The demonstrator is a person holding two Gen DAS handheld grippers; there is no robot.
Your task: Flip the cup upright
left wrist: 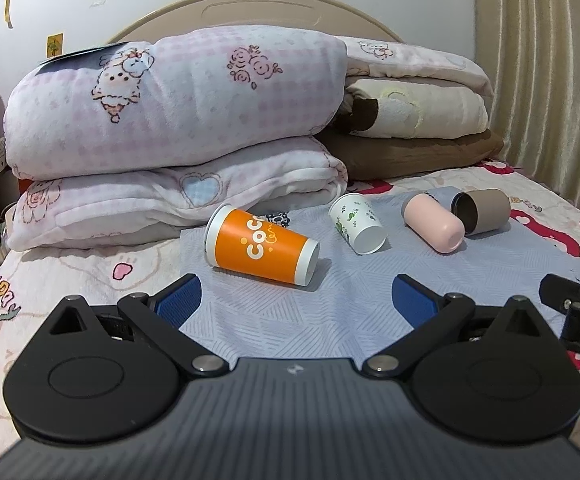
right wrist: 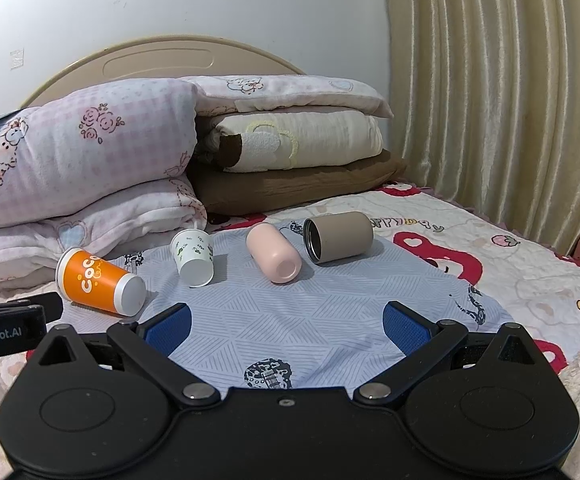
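Several cups lie on their sides on a pale blue patterned cloth point(left wrist: 301, 320) on the bed. An orange paper cup point(left wrist: 260, 246) point(right wrist: 98, 282) lies at the left. A small white cup with green print point(left wrist: 355, 222) point(right wrist: 194, 256) is beside it. A pink cup point(left wrist: 433, 226) point(right wrist: 276, 254) and a taupe cup point(left wrist: 481, 210) point(right wrist: 339, 236) lie to the right. My left gripper point(left wrist: 295, 300) is open and empty, just short of the orange cup. My right gripper point(right wrist: 288, 326) is open and empty, short of the pink cup.
Folded pink blankets point(left wrist: 170, 128) and stacked pillows point(left wrist: 413, 120) stand right behind the cups against the headboard. A curtain point(right wrist: 509, 100) hangs at the right. The other gripper's body shows at the view edges point(left wrist: 577, 312) point(right wrist: 6, 332).
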